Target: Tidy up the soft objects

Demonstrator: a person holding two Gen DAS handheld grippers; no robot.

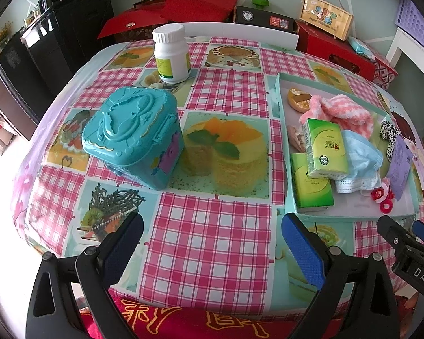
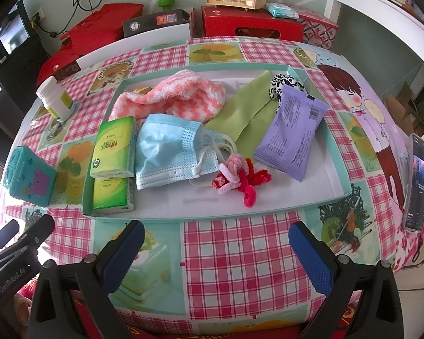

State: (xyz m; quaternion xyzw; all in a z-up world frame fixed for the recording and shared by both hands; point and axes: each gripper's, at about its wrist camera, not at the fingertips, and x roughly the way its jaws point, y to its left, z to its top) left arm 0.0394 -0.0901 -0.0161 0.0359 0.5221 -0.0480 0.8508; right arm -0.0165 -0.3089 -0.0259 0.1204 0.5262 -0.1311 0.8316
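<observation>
- Soft items fill shallow teal cardboard tray (image 2: 336, 144), centre of right wrist view: fluffy pink-and-white sock (image 2: 172, 96), crumpled blue face mask (image 2: 166, 152), flat green cloth (image 2: 246, 113), purple wipes packet (image 2: 291, 130).
- Two green tissue packs (image 2: 114, 147) stacked at tray's left end.
- Left hand-held gripper (image 1: 212, 243): jaws apart, empty, over checked surface (image 1: 212, 254).
- Right hand-held gripper (image 2: 216, 243): jaws apart, empty, below tray.
- Teal plastic box (image 1: 132, 138) stands centre-left in left wrist view.

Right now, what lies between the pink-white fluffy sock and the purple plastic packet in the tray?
In the right wrist view, a folded green cloth lies between the fluffy sock and the purple packet.
</observation>
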